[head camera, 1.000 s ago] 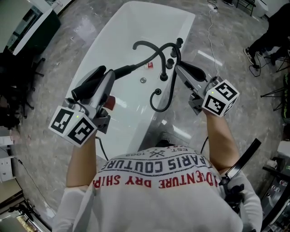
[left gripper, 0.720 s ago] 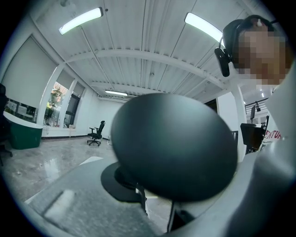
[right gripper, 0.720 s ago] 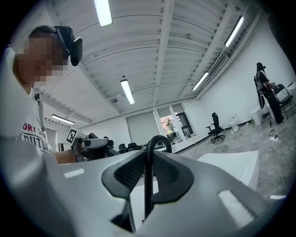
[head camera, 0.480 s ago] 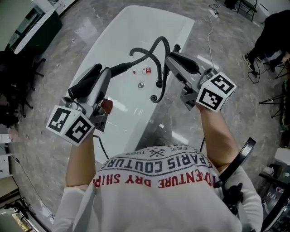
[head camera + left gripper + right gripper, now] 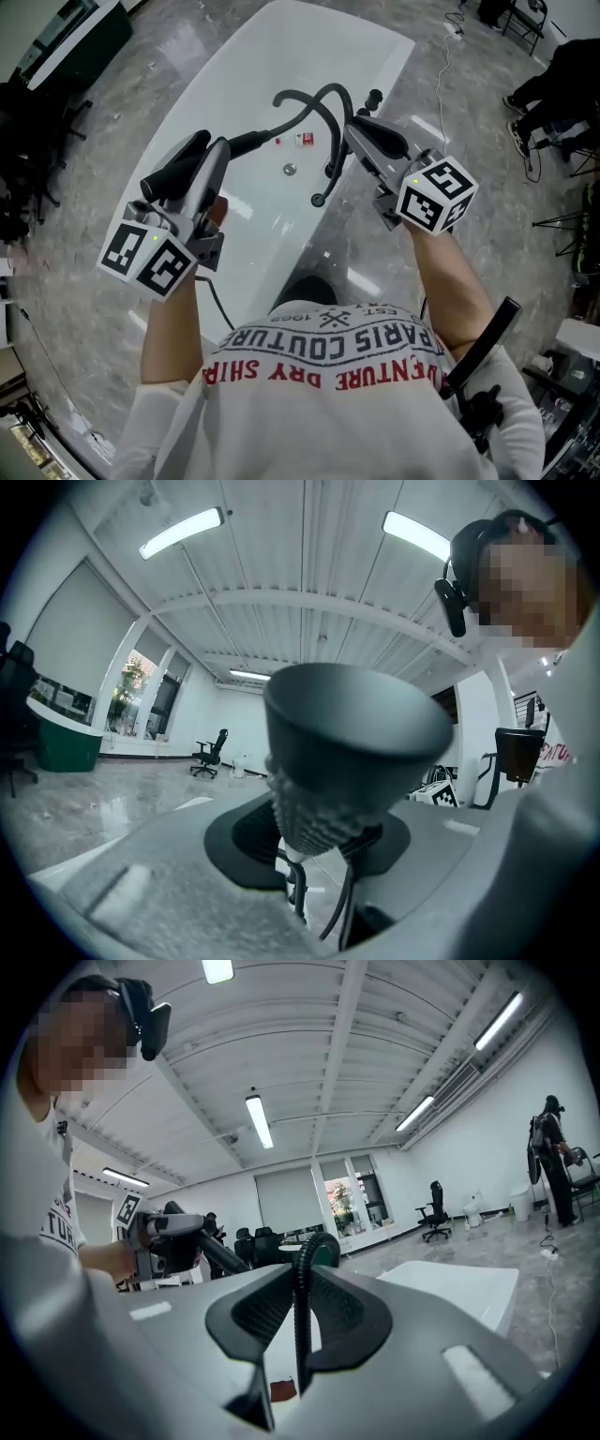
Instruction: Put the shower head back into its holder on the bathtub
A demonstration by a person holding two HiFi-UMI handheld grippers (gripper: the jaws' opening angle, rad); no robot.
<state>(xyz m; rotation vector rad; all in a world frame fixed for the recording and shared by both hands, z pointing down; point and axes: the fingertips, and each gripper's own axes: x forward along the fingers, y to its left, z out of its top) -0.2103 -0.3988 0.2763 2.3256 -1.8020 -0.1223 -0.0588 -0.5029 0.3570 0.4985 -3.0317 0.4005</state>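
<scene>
In the head view my left gripper is shut on the black shower head, held level over the white bathtub. In the left gripper view the shower head fills the space between the jaws, its ribbed end low. A black hose loops from it to my right gripper, which is shut on the hose near the tub's right rim. In the right gripper view the hose stands upright, pinched between the pads. Black tap fittings show beyond the right gripper; the holder is hidden.
The tub holds a drain and a small red and white item. A white cable runs over the grey floor at the right, near a person in black. Dark furniture stands at the top left.
My right gripper has shifted a little left toward the tub with the hose, and the loop has drawn tighter. The left gripper still holds the shower head in nearly the same place.
</scene>
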